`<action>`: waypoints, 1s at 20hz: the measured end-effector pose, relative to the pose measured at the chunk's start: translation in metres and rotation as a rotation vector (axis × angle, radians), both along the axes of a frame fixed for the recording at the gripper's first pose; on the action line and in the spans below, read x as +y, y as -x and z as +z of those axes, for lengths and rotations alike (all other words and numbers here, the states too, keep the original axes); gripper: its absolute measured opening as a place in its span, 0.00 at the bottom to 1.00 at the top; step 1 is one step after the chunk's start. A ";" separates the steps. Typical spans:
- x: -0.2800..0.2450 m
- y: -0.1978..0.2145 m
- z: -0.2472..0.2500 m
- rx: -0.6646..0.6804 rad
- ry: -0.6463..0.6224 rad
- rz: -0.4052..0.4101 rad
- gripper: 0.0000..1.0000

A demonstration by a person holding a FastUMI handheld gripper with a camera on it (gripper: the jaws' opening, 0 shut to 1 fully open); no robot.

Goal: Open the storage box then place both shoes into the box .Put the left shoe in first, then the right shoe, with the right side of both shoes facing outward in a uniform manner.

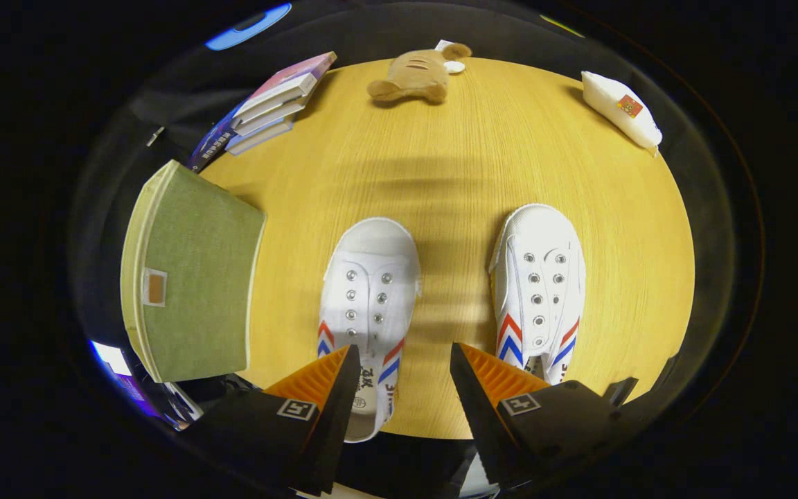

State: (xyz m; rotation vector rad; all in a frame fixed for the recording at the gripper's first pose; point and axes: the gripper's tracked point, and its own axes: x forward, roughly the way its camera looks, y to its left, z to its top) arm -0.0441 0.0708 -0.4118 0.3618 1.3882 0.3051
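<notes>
Gripper view looked down on a round wooden table. The gripper hung over the near part of the table with its fingers spread wide and nothing between them but bare wood. Two white shoes stood side by side just ahead of the fingers, toes pointing to the far side, each with metal eyelets and red and blue chevrons on its sides. The left shoe lay partly under the left finger, whose tip overlapped its heel end. The right shoe stood just beyond the right finger, its heel hidden behind that finger. The two shoes were apart, with a strip of table between them.

The box, green fabric with a pale trim and a small tan tag, sat at the left edge of the table, left of the left shoe and apart from it, its lid closed. Beyond it, at the far left, lay a stack of books. A brown plush toy lay at the far edge, and a white packet at the far right.
</notes>
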 end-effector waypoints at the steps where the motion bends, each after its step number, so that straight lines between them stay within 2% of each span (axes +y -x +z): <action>1: 0.002 0.000 -0.006 0.008 0.001 0.008 0.81; 5: 0.035 0.007 -0.012 0.049 -0.066 0.055 0.76; 8: 0.042 0.007 -0.019 0.052 -0.039 0.107 0.63; 9: 0.041 0.009 -0.020 0.065 -0.043 0.113 0.62; 10: 0.024 0.005 -0.027 0.066 0.011 0.111 0.44; 11: 0.019 0.006 -0.012 0.112 -0.013 0.058 0.27; 12: 0.024 0.006 -0.022 0.110 -0.044 0.028 0.10; 13: 0.024 0.007 -0.023 0.122 -0.065 0.012 0.06; 16: 0.032 0.012 -0.008 0.141 -0.142 -0.054 0.06; 20: 0.037 0.013 0.011 0.122 -0.190 -0.085 0.06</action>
